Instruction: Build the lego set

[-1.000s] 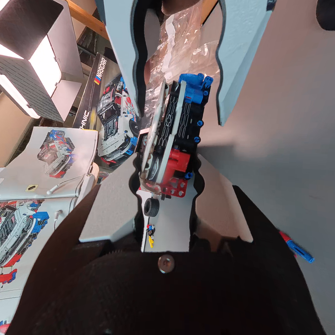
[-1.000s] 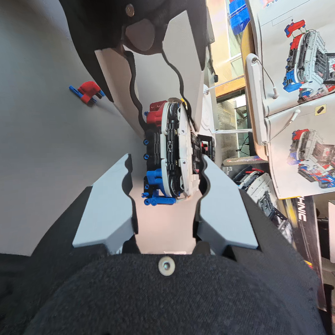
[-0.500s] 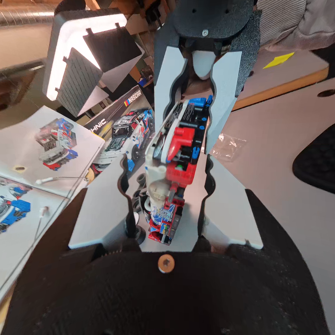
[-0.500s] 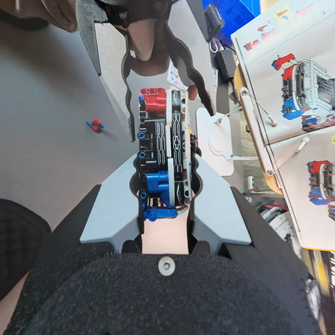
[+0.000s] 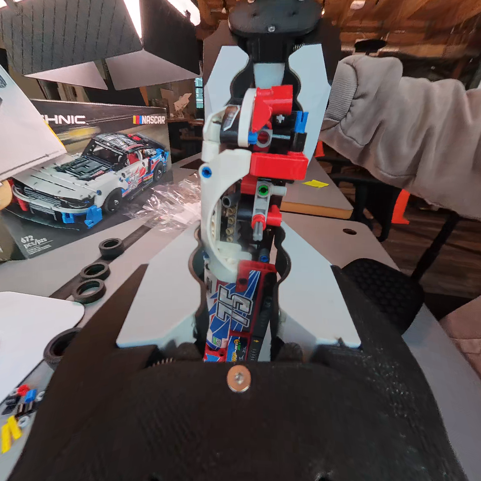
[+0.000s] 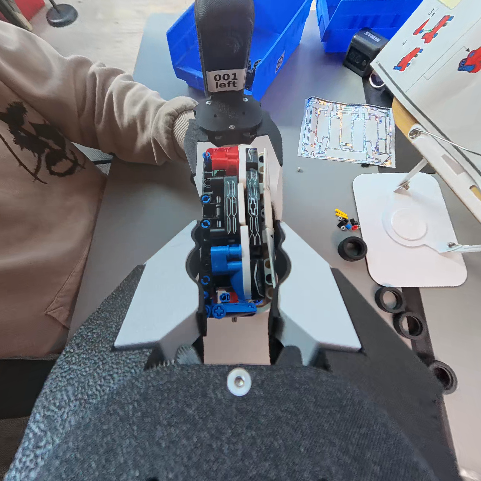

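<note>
The partly built lego car [image 5: 216,182], white, red, blue and black, is held in the air between both grippers, turned on its side. My left gripper [image 5: 236,234] is shut on its rear part with the numbered sticker. My right gripper [image 5: 260,125] faces it from the far end and is shut on the front. In the right wrist view the right gripper [image 6: 237,223] clamps the car [image 6: 229,260] at the blue front corner. The left gripper [image 6: 238,182] holds the red end beyond it.
Black tyres [image 5: 95,270] lie in a row on the grey table and also show in the right wrist view [image 6: 389,299]. The set box [image 5: 91,161], a plastic bag [image 5: 166,200], a sticker sheet [image 6: 346,132], small loose parts [image 6: 347,221], the booklet stand [image 6: 408,229] and blue bins [image 6: 273,39] surround us. A person's sleeve [image 6: 104,117] is at left. The tips of both grippers are at nearly the same place.
My right gripper has closed on the car's front end. Both grippers have lifted and turned the car together, so the views have swung from the tabletop to the room.
</note>
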{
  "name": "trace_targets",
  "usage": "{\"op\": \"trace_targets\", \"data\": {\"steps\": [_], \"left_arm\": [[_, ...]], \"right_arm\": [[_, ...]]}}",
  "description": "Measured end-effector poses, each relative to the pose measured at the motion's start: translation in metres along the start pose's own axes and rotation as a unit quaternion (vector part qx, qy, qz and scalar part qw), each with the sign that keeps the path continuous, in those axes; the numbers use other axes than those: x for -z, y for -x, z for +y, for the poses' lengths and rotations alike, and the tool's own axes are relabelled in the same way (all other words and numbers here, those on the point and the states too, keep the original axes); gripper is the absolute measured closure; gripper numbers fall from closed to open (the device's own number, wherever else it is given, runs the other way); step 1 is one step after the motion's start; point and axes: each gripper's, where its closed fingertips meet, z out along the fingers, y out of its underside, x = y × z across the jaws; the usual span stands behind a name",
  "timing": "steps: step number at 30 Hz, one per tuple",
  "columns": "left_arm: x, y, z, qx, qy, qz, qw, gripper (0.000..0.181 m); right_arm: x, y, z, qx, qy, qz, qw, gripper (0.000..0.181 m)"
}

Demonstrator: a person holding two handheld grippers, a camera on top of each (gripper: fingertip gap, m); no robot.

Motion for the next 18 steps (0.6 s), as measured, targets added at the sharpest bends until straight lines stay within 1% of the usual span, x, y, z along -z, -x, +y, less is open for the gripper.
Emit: {"op": "trace_targets", "data": {"steps": [3,7,9,10,12,13,16,17,18], "left_arm": [[0.003,0.001,-0.001,0.009,-0.013,0.000,1.000,0.130],[0.001,0.007,-0.002,0.022,-0.013,0.000,1.000,0.130],[0.002,0.011,-0.002,0.025,-0.015,-0.003,1.000,0.130],[0.002,0.012,-0.002,0.030,-0.015,-0.002,0.999,0.130],[0.003,0.011,-0.001,0.029,-0.012,0.003,0.999,0.130],[0.002,0.009,-0.001,0.026,-0.009,0.004,1.000,0.130],[0.001,0.007,-0.001,0.023,-0.005,0.010,1.000,0.130],[0.002,0.006,-0.001,0.021,-0.007,0.016,1.000,0.130],[0.002,0.004,-0.001,0.018,-0.010,0.024,1.000,0.130]], "right_arm": [[-0.001,-0.002,-0.002,0.006,-0.002,0.003,1.000,0.128],[0.000,-0.011,-0.002,0.008,0.002,0.018,1.000,0.128],[0.003,-0.019,-0.005,0.036,0.003,0.057,0.998,0.130],[0.006,-0.021,-0.008,0.059,0.002,0.084,0.995,0.128],[0.015,-0.020,-0.018,0.121,-0.010,0.141,0.982,0.124],[0.020,-0.018,-0.021,0.162,-0.005,0.176,0.971,0.121],[0.021,-0.011,-0.018,0.273,0.050,0.252,0.927,0.124],[0.019,-0.011,-0.012,0.282,0.075,0.258,0.921,0.119],[0.016,-0.010,-0.008,0.272,0.088,0.257,0.923,0.111]]}}
